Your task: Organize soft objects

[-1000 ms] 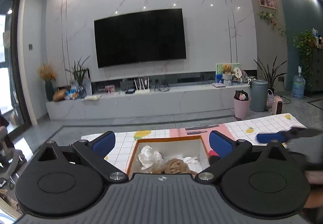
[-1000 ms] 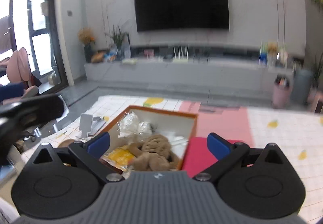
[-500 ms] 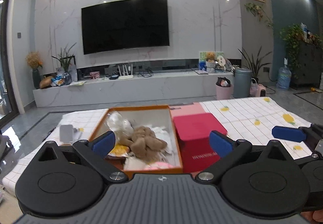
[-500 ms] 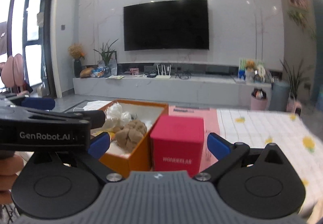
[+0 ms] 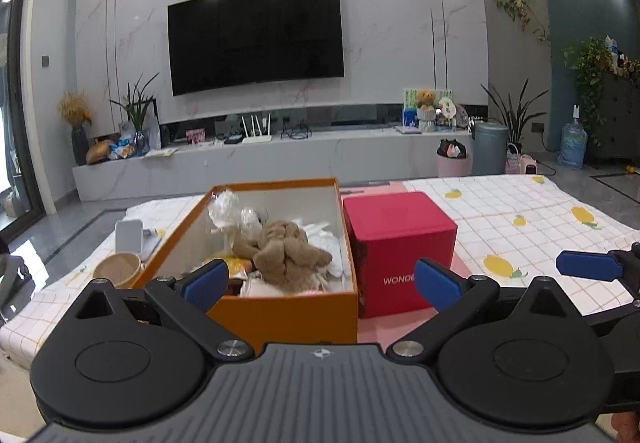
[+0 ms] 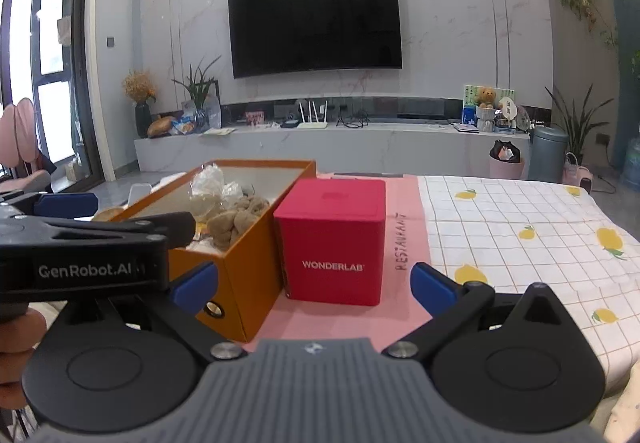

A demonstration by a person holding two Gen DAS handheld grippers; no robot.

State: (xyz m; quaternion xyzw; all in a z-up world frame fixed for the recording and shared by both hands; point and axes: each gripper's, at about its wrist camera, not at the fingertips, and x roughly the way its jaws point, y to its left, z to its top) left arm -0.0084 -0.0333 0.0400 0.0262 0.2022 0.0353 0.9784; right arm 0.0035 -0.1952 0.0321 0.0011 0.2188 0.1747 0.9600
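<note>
An open orange box (image 5: 280, 309) stands on the table and holds a brown plush toy (image 5: 286, 249), crumpled clear plastic (image 5: 230, 213) and white soft items. It also shows in the right wrist view (image 6: 248, 279). A red Wonderlab cube box (image 5: 400, 243) stands against its right side, also in the right wrist view (image 6: 334, 239). My left gripper (image 5: 320, 283) is open and empty, just in front of the orange box. My right gripper (image 6: 314, 283) is open and empty, in front of the red box.
A pink placemat (image 6: 404, 243) lies under the boxes on a white lemon-print cloth (image 6: 520, 219). A paper bowl (image 5: 118, 269) and a small white device (image 5: 130, 235) sit left of the orange box. A TV wall and low cabinet stand beyond the table.
Both grippers have pulled back and lowered from above the orange box. The boxes now appear in front of the fingers. Both stay open.
</note>
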